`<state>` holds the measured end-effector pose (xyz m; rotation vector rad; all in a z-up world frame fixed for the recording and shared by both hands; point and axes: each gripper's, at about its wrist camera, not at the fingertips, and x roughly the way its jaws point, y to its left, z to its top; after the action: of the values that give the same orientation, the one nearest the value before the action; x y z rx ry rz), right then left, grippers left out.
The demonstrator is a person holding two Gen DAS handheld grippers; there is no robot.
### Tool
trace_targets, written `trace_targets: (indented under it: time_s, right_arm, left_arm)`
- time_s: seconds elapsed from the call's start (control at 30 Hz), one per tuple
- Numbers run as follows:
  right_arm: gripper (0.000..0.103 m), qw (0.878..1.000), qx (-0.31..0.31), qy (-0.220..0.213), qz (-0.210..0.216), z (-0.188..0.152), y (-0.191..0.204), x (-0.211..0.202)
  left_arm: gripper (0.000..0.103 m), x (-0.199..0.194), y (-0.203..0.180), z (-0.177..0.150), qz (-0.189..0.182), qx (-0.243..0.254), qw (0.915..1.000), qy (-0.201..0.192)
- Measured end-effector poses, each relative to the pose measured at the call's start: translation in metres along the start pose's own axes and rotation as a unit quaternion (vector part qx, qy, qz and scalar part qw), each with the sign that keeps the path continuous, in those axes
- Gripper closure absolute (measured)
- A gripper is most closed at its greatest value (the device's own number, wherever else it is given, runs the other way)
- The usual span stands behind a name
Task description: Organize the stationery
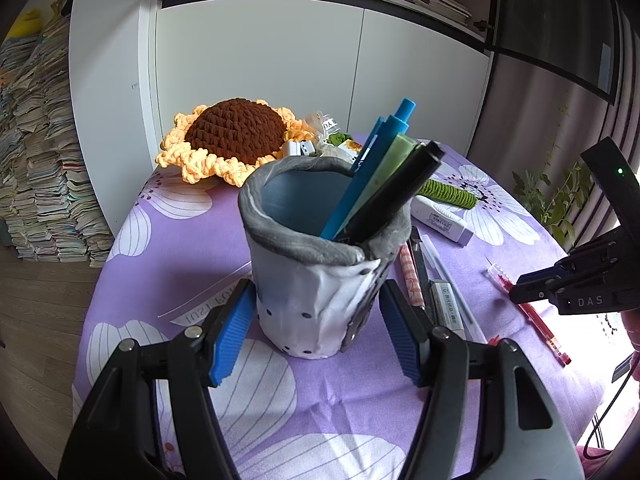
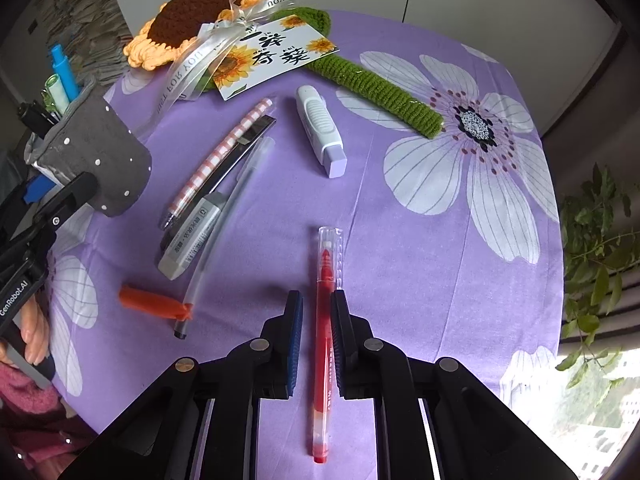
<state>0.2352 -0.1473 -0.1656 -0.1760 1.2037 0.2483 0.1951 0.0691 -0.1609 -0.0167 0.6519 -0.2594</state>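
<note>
My left gripper is shut on a grey and white pen holder, its blue pads against both sides of the cup. Two blue pens, a green one and a black marker stand in it. The holder also shows at the left of the right wrist view. My right gripper points steeply down at the purple flowered tablecloth and is shut on a red pen with a clear cap. In the left wrist view the right gripper sits right of the holder.
Between holder and red pen lie a pink checked pen, a black pen, a clear pen, a grey eraser and an orange wrapper. Farther back are a correction tape, a crochet sunflower and its card.
</note>
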Motion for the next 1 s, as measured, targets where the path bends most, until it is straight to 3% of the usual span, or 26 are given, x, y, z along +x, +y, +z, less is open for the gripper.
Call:
trace_targets:
  time_s: [0.4,0.57,0.7,0.8,0.87,1.0]
  right_arm:
    - [0.089,1.000,0.004,0.012,-0.005,0.020,-0.008,0.018]
    - [0.077,1.000,0.005,0.011,-0.008,0.029,-0.014,0.023]
    - [0.077,1.000,0.006,0.004,-0.007,0.034,-0.015,0.026]
    - [0.087,1.000,0.005,0.003,0.002,0.037,-0.013,0.028]
    - [0.088,1.000,0.009,0.001,-0.004,0.038,-0.014,0.028]
    - [0.088,0.999,0.028,-0.031,0.008,0.034,-0.014,0.005]
  left_arm:
    - [0.040,0.000,0.000,0.000,0.000,0.000,1.0000,0.000]
    - [0.040,0.000,0.000,0.000,0.000,0.000,1.0000,0.000]
    - [0.040,0.000,0.000,0.000,0.000,0.000,1.0000,0.000]
    - [0.040,0.000,0.000,0.000,0.000,0.000,1.0000,0.000]
    - [0.040,0.000,0.000,0.000,0.000,0.000,1.0000,0.000]
    - [0.040,0.000,0.000,0.000,0.000,0.001,1.0000,0.001]
